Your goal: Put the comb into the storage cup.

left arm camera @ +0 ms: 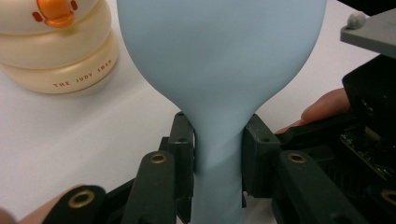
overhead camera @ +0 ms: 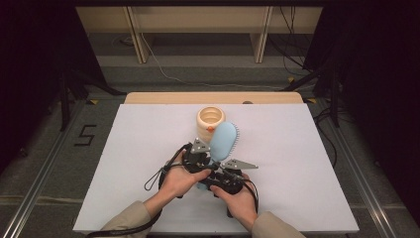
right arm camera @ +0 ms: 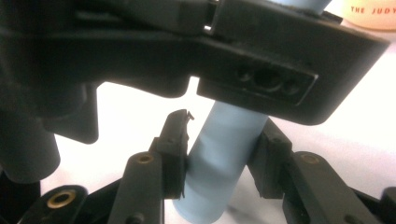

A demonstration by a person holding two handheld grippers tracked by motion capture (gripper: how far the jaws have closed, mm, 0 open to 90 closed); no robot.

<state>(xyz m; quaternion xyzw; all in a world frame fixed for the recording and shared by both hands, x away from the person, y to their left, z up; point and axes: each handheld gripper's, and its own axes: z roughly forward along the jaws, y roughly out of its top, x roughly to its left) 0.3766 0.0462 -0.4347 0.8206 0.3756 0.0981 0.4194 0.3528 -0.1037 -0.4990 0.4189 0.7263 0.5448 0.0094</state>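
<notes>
I am holding a pale blue brush (overhead camera: pixel 224 141) near the middle of the white surface (overhead camera: pixel 297 163), with both hand-held grippers closed on its handle. Its long axis is running away from me and slightly to the right, the broad head pointing toward the far edge and the handle end toward me. My left hand-held gripper (left arm camera: pixel 218 149) is clamping the narrow neck where the handle widens into the head, both jaws pressing its sides. My right hand-held gripper (right arm camera: pixel 219 154) is gripping the round handle farther down, nearer its end; the left jaw is touching it, and the right jaw is sitting against it as far as I can tell. In the high view the bristles are showing along the head's right edge, and a cream ringed cup (overhead camera: pixel 210 120) is standing just beyond the head, close beside it. The left gripper view is showing the cup's orange duck beak and lettering. The right gripper view is showing the left gripper's dark body crossing above the handle.
</notes>
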